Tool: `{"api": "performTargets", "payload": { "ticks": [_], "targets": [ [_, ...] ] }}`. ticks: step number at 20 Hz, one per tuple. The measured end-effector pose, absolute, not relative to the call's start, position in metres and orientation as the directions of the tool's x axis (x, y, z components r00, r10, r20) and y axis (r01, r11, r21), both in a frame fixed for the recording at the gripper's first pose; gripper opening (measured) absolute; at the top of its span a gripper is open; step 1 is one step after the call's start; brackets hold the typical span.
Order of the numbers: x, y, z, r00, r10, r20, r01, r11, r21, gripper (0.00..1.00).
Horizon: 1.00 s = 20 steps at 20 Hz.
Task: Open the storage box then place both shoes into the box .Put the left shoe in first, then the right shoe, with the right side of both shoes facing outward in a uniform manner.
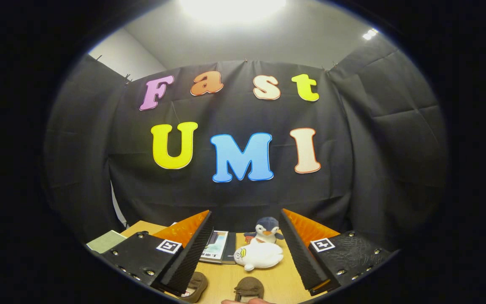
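My gripper [246, 217] is held high above the wooden table [276, 283], its fingers wide apart with nothing between them. Below and between the fingers two small brown shoes lie on the table: one shoe [196, 286] beside the left finger, partly hidden by it, the other shoe [249, 289] a little to its right. The storage box cannot be made out.
A white plush duck [259, 256] lies just beyond the shoes, a blue-grey plush penguin [266, 230] behind it. A book [215, 251] lies left of them and a pale green thing [107, 241] at the table's far left. A person's fingertip [247, 301] shows below the shoes.
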State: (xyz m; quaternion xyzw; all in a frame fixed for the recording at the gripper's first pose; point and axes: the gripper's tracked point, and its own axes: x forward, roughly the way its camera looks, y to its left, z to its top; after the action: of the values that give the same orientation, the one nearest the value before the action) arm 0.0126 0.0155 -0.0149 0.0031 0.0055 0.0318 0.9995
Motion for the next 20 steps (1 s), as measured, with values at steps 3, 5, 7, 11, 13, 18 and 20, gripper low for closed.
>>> {"api": "performTargets", "payload": {
  "ticks": [3, 5, 7, 11, 13, 18, 20],
  "targets": [
    [0.016, 0.032, -0.039, 0.99, 0.119, -0.071, -0.115, 0.992, 0.055, 0.96],
    [0.017, 0.043, -0.056, 0.982, 0.155, -0.104, -0.149, 0.987, 0.067, 0.96],
    [0.018, 0.056, -0.077, 0.971, 0.189, -0.146, -0.18, 0.981, 0.07, 0.96],
    [0.015, 0.1, -0.116, 0.918, 0.325, -0.227, -0.293, 0.942, 0.163, 0.96],
    [0.01, 0.131, -0.138, 0.864, 0.419, -0.279, -0.365, 0.903, 0.226, 0.96],
    [-0.006, 0.189, -0.194, 0.716, 0.577, -0.393, -0.476, 0.815, 0.329, 0.96],
    [-0.014, 0.208, -0.206, 0.66, 0.625, -0.416, -0.49, 0.779, 0.392, 0.98]
  ]
}}
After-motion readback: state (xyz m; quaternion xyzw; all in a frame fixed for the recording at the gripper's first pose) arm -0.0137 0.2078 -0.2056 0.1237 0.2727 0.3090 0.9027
